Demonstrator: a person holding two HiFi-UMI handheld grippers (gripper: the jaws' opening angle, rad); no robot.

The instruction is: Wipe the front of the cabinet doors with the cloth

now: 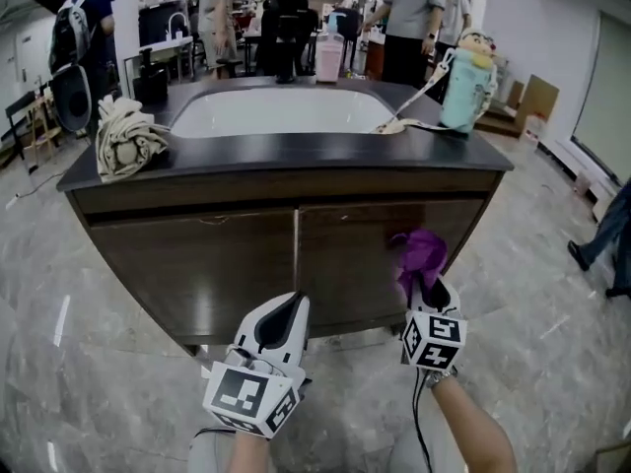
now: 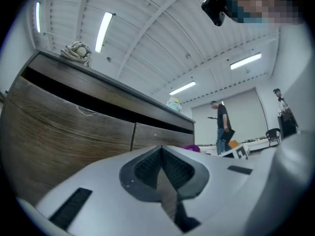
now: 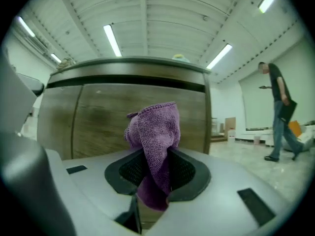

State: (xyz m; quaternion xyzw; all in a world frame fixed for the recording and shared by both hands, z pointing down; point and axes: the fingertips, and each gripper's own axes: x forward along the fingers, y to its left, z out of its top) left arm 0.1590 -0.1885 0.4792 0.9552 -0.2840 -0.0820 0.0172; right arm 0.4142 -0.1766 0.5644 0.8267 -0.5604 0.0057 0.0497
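So the right gripper (image 1: pixel 426 289) is pinching the purple cloth (image 1: pixel 421 254) in its jaws, the bunch sticking out past the tips and pointing straight at the right cabinet door (image 1: pixel 345 254). It's hanging just in front of the wood, and I can't tell if it's touching. The left gripper (image 1: pixel 284 308) is sitting closed on nothing, low by the seam between the doors. I'm guessing the right hand is pushing in and sweeping across next

The cloth (image 3: pixel 152 132) is showing a fuzzy, looped pile. The doors (image 1: pixel 197 264) are showing dark, matt wood grain; the counter (image 1: pixel 296 151) above them is looking smooth and dark. The floor (image 1: pixel 552 294) around them is gleaming like polished stone.
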